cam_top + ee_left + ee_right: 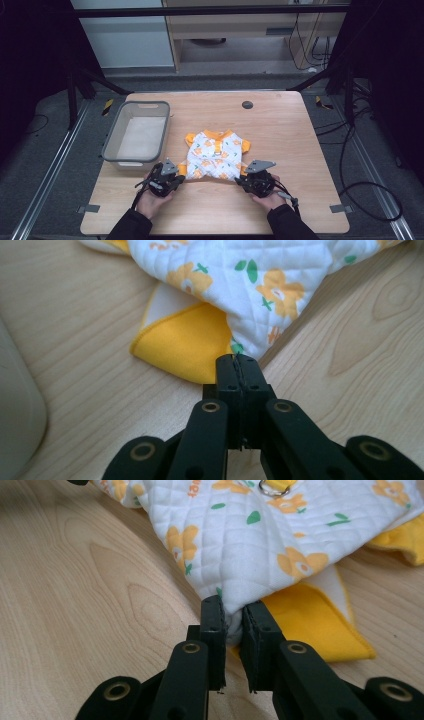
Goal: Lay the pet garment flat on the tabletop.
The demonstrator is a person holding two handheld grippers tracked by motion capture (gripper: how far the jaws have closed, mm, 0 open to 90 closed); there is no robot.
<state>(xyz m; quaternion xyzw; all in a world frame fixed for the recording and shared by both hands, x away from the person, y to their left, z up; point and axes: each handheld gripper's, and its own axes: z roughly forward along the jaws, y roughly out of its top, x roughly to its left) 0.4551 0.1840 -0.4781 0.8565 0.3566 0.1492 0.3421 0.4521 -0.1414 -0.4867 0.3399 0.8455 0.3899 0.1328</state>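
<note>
At the near edge of a wooden table, a person's two hands each hold a black gripper. The left gripper has its jaws pressed together on the near left corner of a small quilted garment, white with orange flowers and yellow cuffs. The right gripper pinches the near right corner, its jaws parted only by the cloth's thickness. The garment lies flat mid-table. Beyond it to the left sits a grey plastic basin.
</note>
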